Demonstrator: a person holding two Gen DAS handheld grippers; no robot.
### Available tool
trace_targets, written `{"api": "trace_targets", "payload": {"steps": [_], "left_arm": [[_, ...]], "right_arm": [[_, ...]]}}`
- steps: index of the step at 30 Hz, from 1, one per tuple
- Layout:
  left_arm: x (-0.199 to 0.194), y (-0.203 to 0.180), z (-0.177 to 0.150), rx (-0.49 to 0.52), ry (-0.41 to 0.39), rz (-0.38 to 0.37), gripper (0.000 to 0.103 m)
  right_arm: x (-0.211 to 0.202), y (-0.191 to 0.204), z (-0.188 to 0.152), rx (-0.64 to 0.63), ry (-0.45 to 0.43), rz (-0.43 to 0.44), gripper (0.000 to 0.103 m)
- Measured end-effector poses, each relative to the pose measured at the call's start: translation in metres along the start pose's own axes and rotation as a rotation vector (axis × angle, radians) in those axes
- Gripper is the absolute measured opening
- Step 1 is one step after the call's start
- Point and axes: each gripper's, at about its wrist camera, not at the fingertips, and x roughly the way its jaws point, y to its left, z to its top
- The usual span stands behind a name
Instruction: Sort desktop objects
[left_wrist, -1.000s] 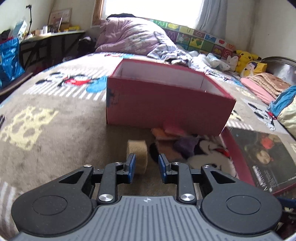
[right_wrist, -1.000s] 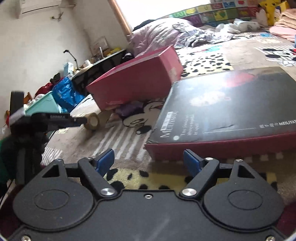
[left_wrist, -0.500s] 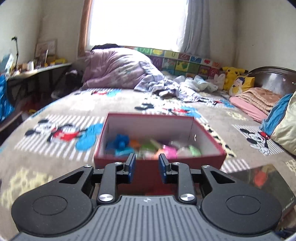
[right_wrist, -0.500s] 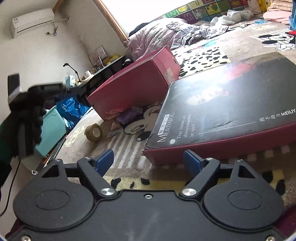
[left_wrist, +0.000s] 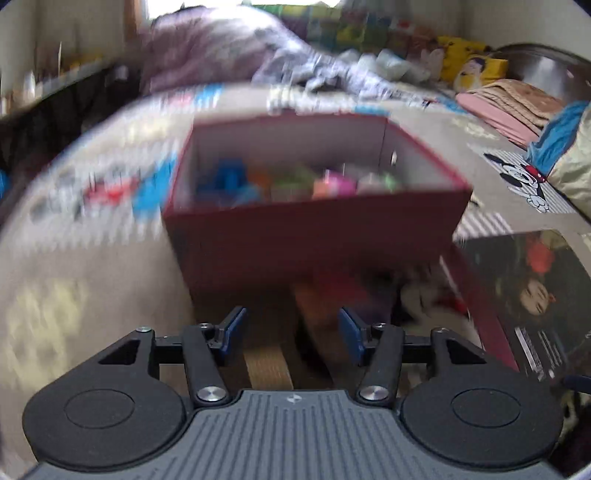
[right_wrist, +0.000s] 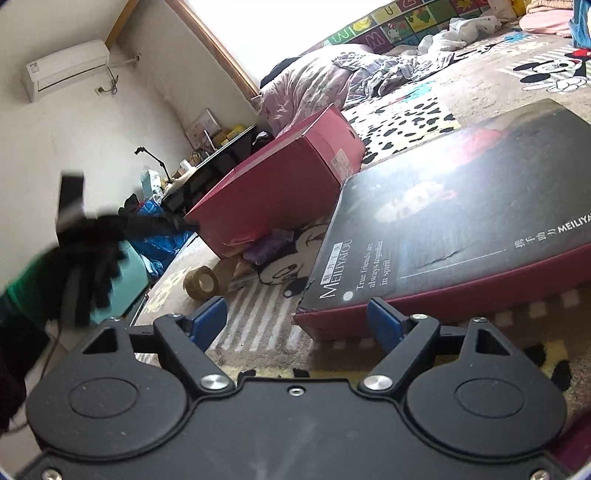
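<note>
Left wrist view: red box (left_wrist: 314, 229) with blurred colourful toys (left_wrist: 295, 181) inside, both grippers released, empty.

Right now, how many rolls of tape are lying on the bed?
1. The tape roll stands on edge left of the red box, near the bed's edge. More may be hidden behind the box.

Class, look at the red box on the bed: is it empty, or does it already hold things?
It holds things. The left wrist view looks into the lidless red box and shows blurred coloured items on its floor; what they are cannot be told.
</note>
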Motion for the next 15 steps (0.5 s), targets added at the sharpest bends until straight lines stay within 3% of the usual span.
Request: {"api": "trace_targets", "payload": {"steps": [4, 7, 9, 10, 13, 15], "left_arm": [[0.014, -0.004, -0.018, 0.036, 0.001, 0.113, 0.053], [0.015, -0.004, -0.017, 0.048, 0.0, 0.143, 0.052], [0.015, -0.004, -0.018, 0.054, 0.004, 0.158, 0.039], [0.014, -0.003, -0.019, 0.062, 0.006, 0.168, 0.039], [0.005, 0.004, -0.021, 0.028, -0.016, 0.103, 0.039], [0.001, -0.003, -0.025, 0.097, -0.026, 0.084, 0.039]], "right_arm": [[0.0, 0.001, 0.0, -0.001, 0.001, 0.007, 0.083], [-0.001, 0.001, 0.0, 0.005, -0.002, 0.008, 0.083], [-0.001, 0.0, 0.001, 0.01, -0.003, 0.009, 0.083], [-0.002, 0.0, 0.001, 0.014, -0.003, 0.009, 0.083], [-0.001, -0.001, 0.001, 0.019, 0.001, 0.008, 0.083], [0.0, -0.001, 0.001, 0.019, 0.005, 0.007, 0.083]]}}
